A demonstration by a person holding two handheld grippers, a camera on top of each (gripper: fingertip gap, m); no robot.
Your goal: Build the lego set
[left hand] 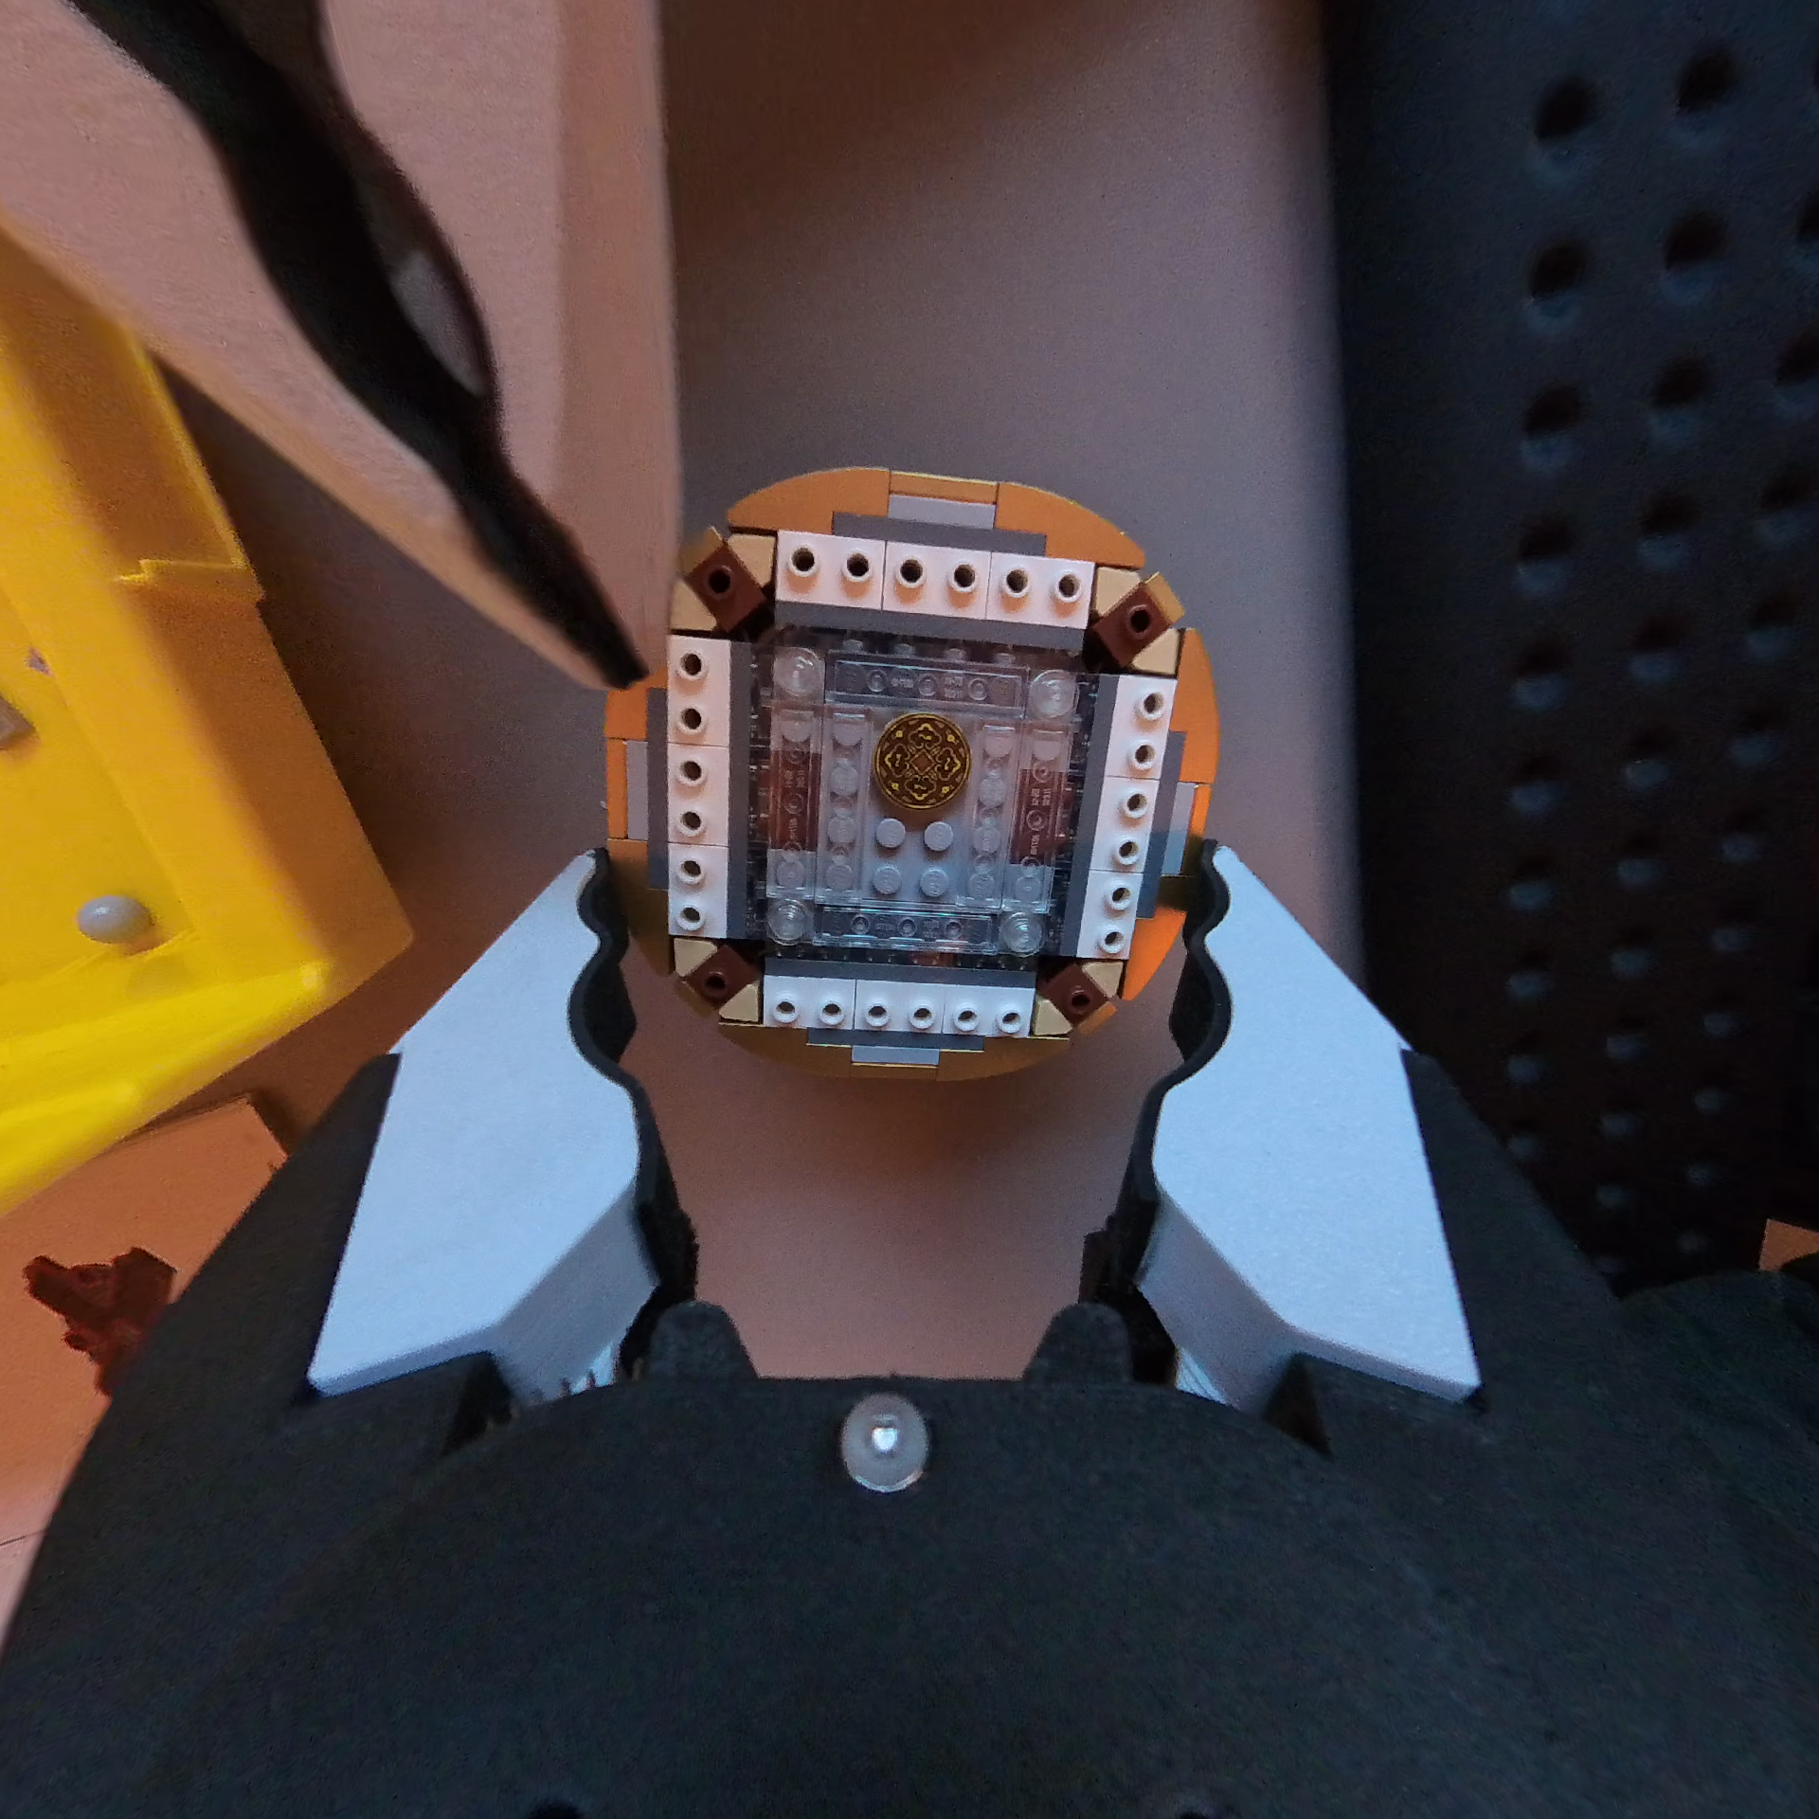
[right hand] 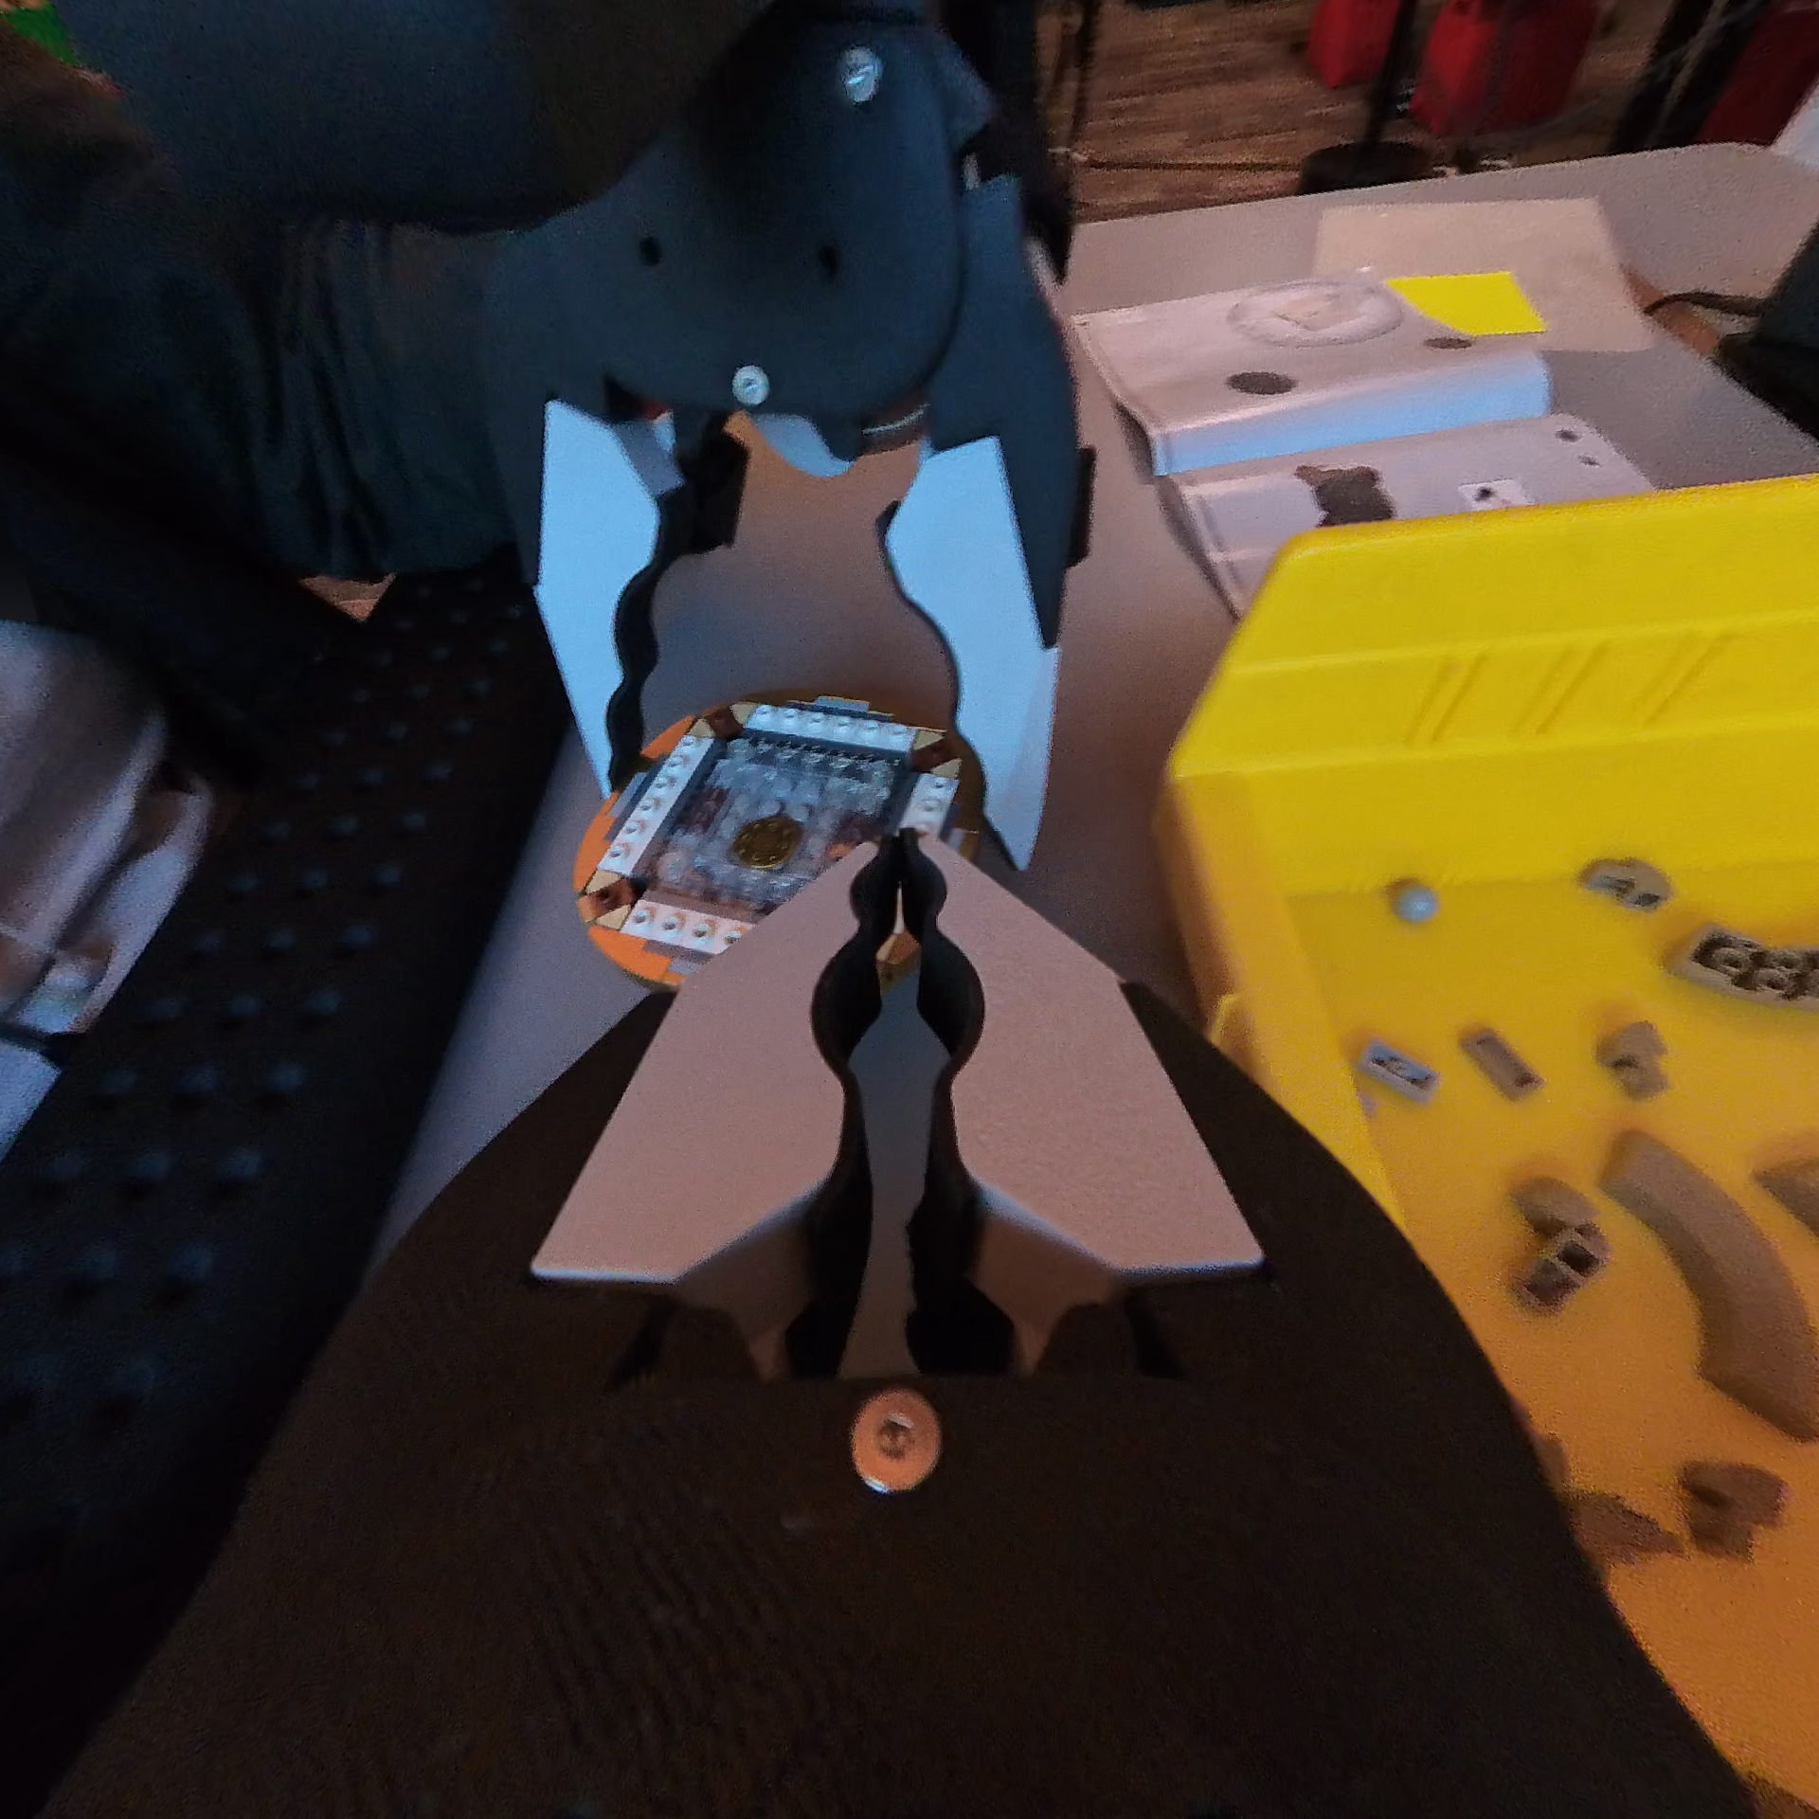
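A round orange lego build [left hand: 910,778] lies on the table, with white studded bricks framing a clear centre and a round gold tile [left hand: 922,765]. My left gripper [left hand: 906,886] clamps its lower rim, one fingertip on each side. It shows the same way in the right wrist view [right hand: 812,817], reaching in from above the build [right hand: 778,837]. My right gripper [right hand: 901,846] is shut, its tips at the build's near edge. In the left wrist view its tip [left hand: 615,674] sits against a brown corner piece [left hand: 721,583]. I see nothing between its jaws.
A yellow tray [right hand: 1476,689] with several loose tan and grey pieces stands right of the build; it is also in the left wrist view [left hand: 148,787]. A black perforated mat [right hand: 246,984] lies on the other side. White paper packs [right hand: 1329,394] lie farther back. A small brown piece [left hand: 98,1289] lies on the table. The tips of one gripper are about 7 cm away from the tips of the other. The small brown piece [left hand: 98,1289] lies around 15 cm away from my left fingertips.
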